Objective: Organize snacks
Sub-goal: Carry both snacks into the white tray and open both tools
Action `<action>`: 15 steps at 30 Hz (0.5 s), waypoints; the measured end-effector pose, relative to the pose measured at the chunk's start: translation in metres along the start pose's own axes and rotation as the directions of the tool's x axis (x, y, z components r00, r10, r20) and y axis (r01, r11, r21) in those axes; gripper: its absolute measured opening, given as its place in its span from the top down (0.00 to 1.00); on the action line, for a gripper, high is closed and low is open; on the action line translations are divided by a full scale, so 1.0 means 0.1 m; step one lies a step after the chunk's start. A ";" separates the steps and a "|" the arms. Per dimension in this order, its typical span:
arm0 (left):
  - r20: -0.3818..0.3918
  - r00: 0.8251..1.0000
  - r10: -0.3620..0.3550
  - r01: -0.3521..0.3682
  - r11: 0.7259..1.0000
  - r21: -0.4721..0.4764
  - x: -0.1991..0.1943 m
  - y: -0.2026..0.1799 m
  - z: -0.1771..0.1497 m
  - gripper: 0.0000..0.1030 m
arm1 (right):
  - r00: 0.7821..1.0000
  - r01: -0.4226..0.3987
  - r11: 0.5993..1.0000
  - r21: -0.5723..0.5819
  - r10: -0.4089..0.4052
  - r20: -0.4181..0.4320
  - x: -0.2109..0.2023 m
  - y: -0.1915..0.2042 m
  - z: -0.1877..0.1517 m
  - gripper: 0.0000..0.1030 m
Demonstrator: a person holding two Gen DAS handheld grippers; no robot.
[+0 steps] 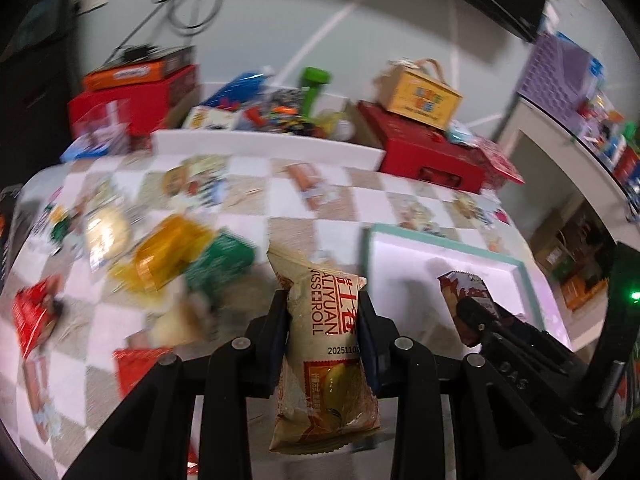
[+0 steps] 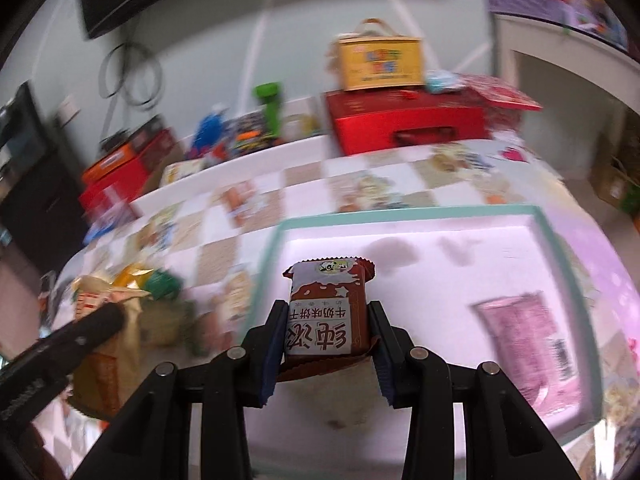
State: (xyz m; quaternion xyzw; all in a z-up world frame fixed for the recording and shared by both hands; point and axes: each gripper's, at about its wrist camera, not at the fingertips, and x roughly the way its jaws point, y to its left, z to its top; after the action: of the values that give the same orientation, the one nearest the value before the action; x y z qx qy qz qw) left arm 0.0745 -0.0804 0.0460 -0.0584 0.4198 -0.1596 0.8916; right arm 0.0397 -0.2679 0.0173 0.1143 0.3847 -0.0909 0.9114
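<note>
My left gripper (image 1: 323, 304) is shut on a beige swiss roll packet (image 1: 326, 336), held upright above the checked tablecloth. My right gripper (image 2: 327, 312) is shut on a brown-and-white biscuit packet (image 2: 326, 316), held over the white tray with a teal rim (image 2: 404, 213). That tray (image 1: 448, 245) lies to the right in the left wrist view, where the right gripper (image 1: 476, 312) and its biscuit packet (image 1: 460, 286) show above it. A pink packet (image 2: 528, 344) lies in the tray. The left gripper's finger (image 2: 92, 326) and its swiss roll packet (image 2: 104, 300) appear at the left of the right wrist view.
Loose snacks lie on the cloth at left: a yellow packet (image 1: 168, 254), a green packet (image 1: 220, 260), a red packet (image 1: 34, 312). Red boxes (image 1: 424, 148) and a yellow carry box (image 1: 420, 98) stand along the far edge. A white cabinet (image 1: 560, 152) stands to the right.
</note>
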 end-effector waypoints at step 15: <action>-0.081 0.990 -0.113 0.127 0.973 0.192 0.98 -1.00 0.26 0.67 | 0.992 0.118 0.979 0.168 -0.124 0.022 0.20 -0.75 0.02 0.59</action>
State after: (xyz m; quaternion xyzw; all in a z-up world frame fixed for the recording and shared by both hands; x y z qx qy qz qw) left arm 0.1290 -0.2078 0.0150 0.0105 0.4285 -0.2559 0.8665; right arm 0.0355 -0.3421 -0.0066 0.1650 0.3671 -0.1799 0.8976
